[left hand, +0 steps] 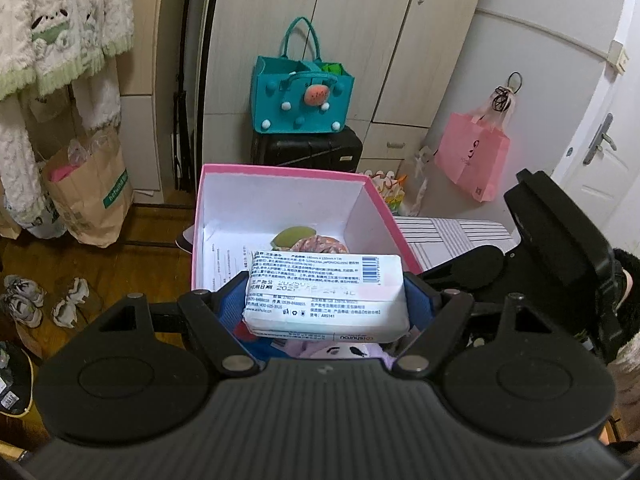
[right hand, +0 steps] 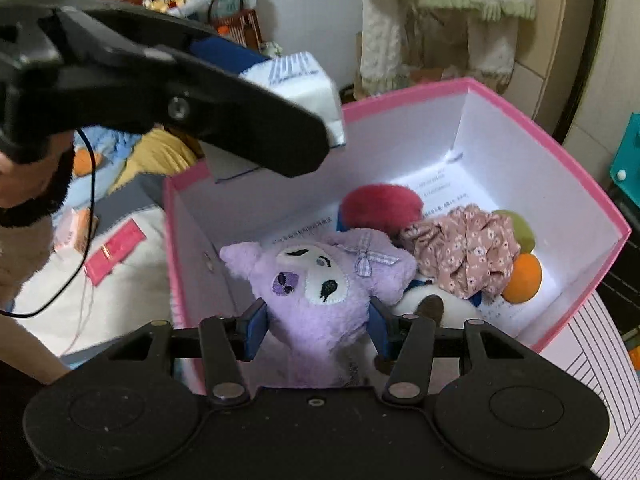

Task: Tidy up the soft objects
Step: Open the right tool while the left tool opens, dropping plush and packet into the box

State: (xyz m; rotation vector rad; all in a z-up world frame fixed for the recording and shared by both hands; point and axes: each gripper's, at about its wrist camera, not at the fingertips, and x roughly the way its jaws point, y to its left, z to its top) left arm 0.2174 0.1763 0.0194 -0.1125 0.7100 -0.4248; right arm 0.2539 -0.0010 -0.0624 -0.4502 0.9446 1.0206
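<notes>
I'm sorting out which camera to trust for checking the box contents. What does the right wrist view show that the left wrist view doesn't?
Only the right wrist view: the right gripper clamped on a purple plush, plus a red pompom and orange ball.

Only the left wrist view: the printed face of the tissue pack in the left gripper, and a teal bag on a black suitcase.

Both: the pink box, floral cloth and green ball.

Count of soft things at the box
One pink box [right hand: 484, 94], one purple plush [right hand: 320, 280], one wet-wipe pack [left hand: 324, 296], one floral cloth [right hand: 468, 248], three balls: red [right hand: 382, 206], orange [right hand: 524, 278], green [right hand: 520, 226].
</notes>
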